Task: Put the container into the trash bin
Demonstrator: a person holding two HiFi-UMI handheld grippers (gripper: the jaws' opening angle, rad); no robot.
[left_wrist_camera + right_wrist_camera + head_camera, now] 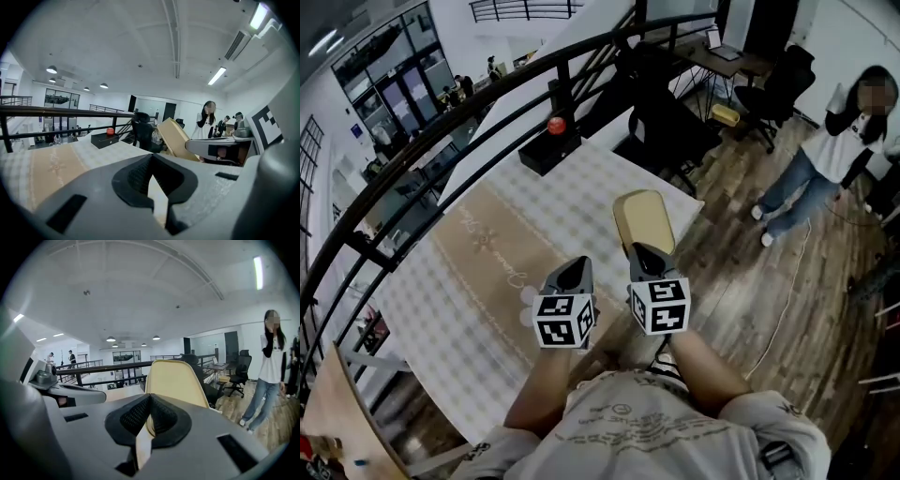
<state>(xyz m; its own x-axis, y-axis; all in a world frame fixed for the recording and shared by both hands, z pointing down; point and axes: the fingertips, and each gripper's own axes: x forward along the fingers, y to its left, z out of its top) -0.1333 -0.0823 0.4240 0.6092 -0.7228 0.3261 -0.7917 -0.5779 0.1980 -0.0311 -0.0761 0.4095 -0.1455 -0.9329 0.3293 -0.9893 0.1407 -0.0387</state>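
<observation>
Tan oblong container [644,220] pinched at its near rim by the right tongs [649,253], held above the table [487,234] near its right edge, long axis pointed forward in line with those tongs, left tongs [574,273] pressed together, empty.

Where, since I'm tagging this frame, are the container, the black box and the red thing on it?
container [644,217]: head view, middle of its tan face.
black box [547,152]: head view, its top face.
red round thing [556,125]: head view, its centre.
</observation>
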